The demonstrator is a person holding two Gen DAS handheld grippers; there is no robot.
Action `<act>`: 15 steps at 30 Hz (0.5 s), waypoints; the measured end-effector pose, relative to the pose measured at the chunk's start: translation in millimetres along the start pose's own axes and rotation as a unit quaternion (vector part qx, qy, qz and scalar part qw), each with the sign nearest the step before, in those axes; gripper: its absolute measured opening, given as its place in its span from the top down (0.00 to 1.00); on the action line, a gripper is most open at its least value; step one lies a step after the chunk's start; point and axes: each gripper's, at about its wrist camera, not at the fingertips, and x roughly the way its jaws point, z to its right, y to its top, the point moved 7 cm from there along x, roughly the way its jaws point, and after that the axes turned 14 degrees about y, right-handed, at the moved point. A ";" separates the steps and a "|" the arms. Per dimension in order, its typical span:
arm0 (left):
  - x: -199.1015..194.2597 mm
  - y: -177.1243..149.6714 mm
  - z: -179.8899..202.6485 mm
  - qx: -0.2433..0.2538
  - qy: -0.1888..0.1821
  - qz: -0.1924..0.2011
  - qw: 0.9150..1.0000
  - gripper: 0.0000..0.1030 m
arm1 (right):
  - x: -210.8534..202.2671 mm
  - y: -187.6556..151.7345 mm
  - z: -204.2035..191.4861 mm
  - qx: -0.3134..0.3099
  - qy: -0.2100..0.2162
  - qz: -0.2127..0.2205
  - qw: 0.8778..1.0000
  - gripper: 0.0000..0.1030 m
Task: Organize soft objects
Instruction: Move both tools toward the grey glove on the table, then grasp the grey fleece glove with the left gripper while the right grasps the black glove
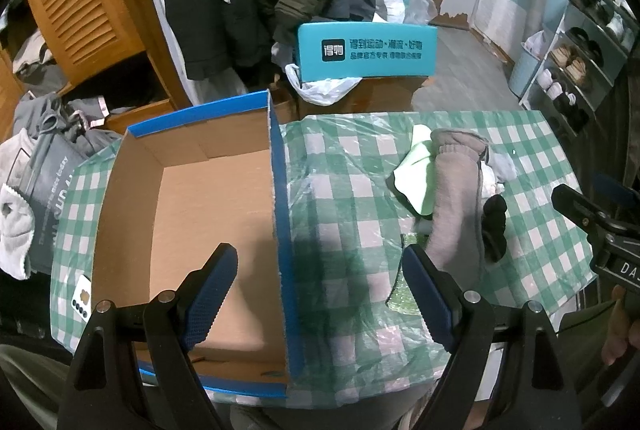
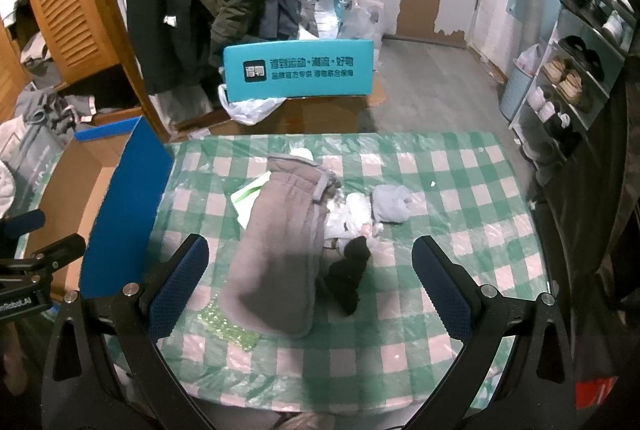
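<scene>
Nothing is picked up yet. The right gripper (image 2: 310,282) and left gripper (image 1: 320,294) both gape empty. Next, grab the grey sock (image 2: 280,250) mid-frame for the cardboard box (image 1: 132,197) at left.

The left hand-held gripper (image 1: 320,294) is held with its blue-padded fingers (image 1: 210,294) spread wide and nothing between them. The right hand-held gripper (image 2: 310,290) is likewise held wide apart, tilted downward, with nothing gripped.
</scene>
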 end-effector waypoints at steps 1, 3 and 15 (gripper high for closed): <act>0.4 1.1 0.2 0.001 0.000 -0.001 1.000 0.17 | 0.0 -0.5 1.9 0.001 -0.002 -0.001 1.000 0.02; 1.1 0.9 4.0 0.004 0.000 -0.003 1.000 0.17 | 0.3 -1.3 5.0 0.004 -0.004 -0.001 1.000 0.02; 29.1 -4.1 40.6 0.039 -0.007 -0.050 0.998 0.17 | 17.4 -14.0 49.1 0.041 -0.032 -0.028 0.998 0.02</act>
